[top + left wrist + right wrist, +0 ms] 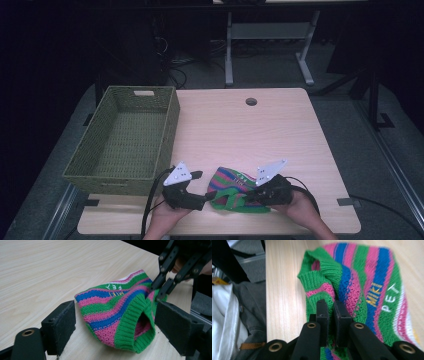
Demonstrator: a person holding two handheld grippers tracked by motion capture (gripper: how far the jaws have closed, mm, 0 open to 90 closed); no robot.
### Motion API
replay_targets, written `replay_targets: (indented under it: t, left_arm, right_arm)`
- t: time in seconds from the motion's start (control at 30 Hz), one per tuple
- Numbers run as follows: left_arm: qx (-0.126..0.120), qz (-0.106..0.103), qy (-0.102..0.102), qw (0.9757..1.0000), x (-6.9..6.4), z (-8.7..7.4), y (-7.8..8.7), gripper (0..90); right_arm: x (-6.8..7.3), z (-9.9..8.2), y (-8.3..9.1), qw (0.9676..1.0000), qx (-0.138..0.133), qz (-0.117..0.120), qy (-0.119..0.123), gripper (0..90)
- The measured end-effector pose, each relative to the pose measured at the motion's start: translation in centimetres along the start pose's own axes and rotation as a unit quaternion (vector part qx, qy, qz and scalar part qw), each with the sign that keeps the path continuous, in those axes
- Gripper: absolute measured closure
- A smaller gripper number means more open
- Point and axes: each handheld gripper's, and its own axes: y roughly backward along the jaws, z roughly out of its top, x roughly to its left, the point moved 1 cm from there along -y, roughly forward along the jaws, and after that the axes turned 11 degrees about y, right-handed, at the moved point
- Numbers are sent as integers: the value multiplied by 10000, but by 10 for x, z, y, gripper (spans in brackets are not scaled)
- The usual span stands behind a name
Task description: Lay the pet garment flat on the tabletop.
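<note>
A small knit garment [234,186] striped in pink, blue and green, with "MIKI PET" lettering, lies near the table's front edge. My left gripper [204,186] sits at its left end, open. In the left gripper view its pads [61,325] stand wide on either side of the garment's [110,312] green ribbed opening without touching it. My right gripper [248,196] comes in from the right and is shut on the green ribbed edge. The right gripper view shows those jaws [331,307] pinching a fold of the garment [362,277]. The left gripper view shows the right gripper [156,291] gripping that rim.
A deep green woven basket [170,125] stands at the table's left, its inside bare. The light wooden table [260,135] has a cable hole [251,101] near its far edge. A person's grey and white clothing [234,315] is close to the front edge.
</note>
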Motion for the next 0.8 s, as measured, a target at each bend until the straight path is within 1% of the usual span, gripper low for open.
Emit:
replay_targets:
  t: [0.2, 0.23, 0.3, 0.33, 0.47, 0.63, 0.67, 0.73, 0.8]
  left_arm:
    - [-30, -130, -45, 9999, -1, 1, 1, 169]
    - [-23, -156, -70, 9999, -1, 1, 1, 168]
    - [-19, -187, -81, 9998, -2, 1, 1, 169]
    - [-10, -209, -97, 9997, -2, 2, 1, 169]
    - [2, -331, -113, 9994, -5, 1, 0, 169]
    - [63, -493, -175, 9986, -7, 1, -4, 169]
    - [121, -517, -210, 9984, -7, 1, -5, 169]
    - [127, -577, -226, 9980, -7, 0, -7, 169]
    - [196, -659, -259, 9973, -6, -1, -8, 194]
  right_arm:
    - [0, 3, 14, 9998, -194, -71, -25, 843]
    - [0, 4, 17, 9996, -244, -74, -76, 843]
    - [-2, 4, 24, 9993, -333, -118, -81, 843]
    - [-2, 4, 26, 9991, -392, -115, -140, 843]
    - [-6, 5, 38, 9981, -544, -181, -215, 843]
    - [-9, 5, 47, 9971, -674, -259, -227, 843]
    - [-10, 4, 49, 9968, -715, -247, -239, 843]
    - [-12, 4, 51, 9966, -759, -230, -240, 843]
    - [-13, 3, 53, 9963, -795, -184, -251, 843]
